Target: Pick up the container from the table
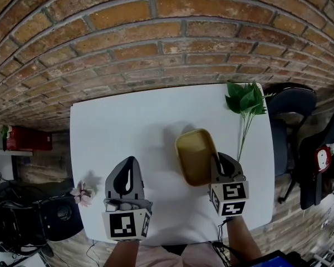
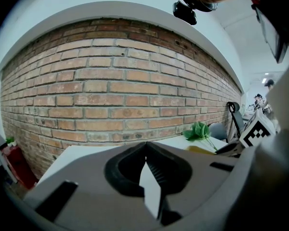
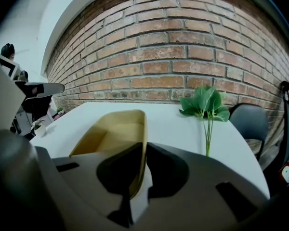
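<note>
**Colleague:** Where's the container [image 1: 196, 154]?

**Me:** It's flat on the table [image 1: 128, 115], in the right half and nearer the front edge than the back. My right gripper [image 3: 143, 147] reaches in over the front edge. Its fingers [image 3: 167, 170] pinch the container's right-hand wall, close to the near corner, with only that thin wall between them.

**Colleague:** And the left gripper [image 1: 129, 163]?

**Me:** Its fingers are pressed together on nothing. It hovers over the front left part of the table, well apart from the container.

**Colleague:** What worries you?

**Me:** I'm holding one wall, off to the side. I judge that on the lift the far end's weight hangs off that pinch, so the container may droop or twist between the fingers. The wall looks smooth and thin. It could slide out, or flex and pop free if I squeeze harder.

**Colleague:** Anything nearby to hit?

**Me:** The leafy sprig [image 1: 245, 100] lies by the back right corner, and its stem runs down toward my right gripper, just beside it. A swing toward the right edge could catch it and drag it. The small pink flower [image 1: 82, 194] at the left edge is well apart from all this.

**Colleague:** So?

**Me:** I'd go straight up, slowly, and watch for any tilt.
</note>
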Available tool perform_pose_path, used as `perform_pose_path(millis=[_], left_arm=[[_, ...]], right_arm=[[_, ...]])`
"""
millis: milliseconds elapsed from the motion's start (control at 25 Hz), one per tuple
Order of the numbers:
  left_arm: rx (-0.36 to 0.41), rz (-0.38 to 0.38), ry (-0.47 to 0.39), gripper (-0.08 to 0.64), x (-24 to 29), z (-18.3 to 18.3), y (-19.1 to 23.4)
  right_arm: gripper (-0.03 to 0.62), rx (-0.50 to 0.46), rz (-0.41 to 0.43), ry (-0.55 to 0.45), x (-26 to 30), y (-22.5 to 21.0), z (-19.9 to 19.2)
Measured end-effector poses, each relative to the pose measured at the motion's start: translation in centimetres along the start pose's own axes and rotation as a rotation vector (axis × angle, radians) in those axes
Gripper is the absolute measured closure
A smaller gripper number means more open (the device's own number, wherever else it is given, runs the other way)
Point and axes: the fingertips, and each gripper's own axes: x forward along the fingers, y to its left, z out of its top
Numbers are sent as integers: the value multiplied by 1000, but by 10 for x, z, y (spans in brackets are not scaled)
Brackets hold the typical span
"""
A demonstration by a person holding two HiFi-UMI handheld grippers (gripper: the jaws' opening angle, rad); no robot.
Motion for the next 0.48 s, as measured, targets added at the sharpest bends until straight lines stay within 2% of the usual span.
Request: perform_pose_path(millis=[480], left_arm=[[12,4,-40,551,-11,17,-6]], right_arm=[[571,-9,15,-58,-11,5,18]])
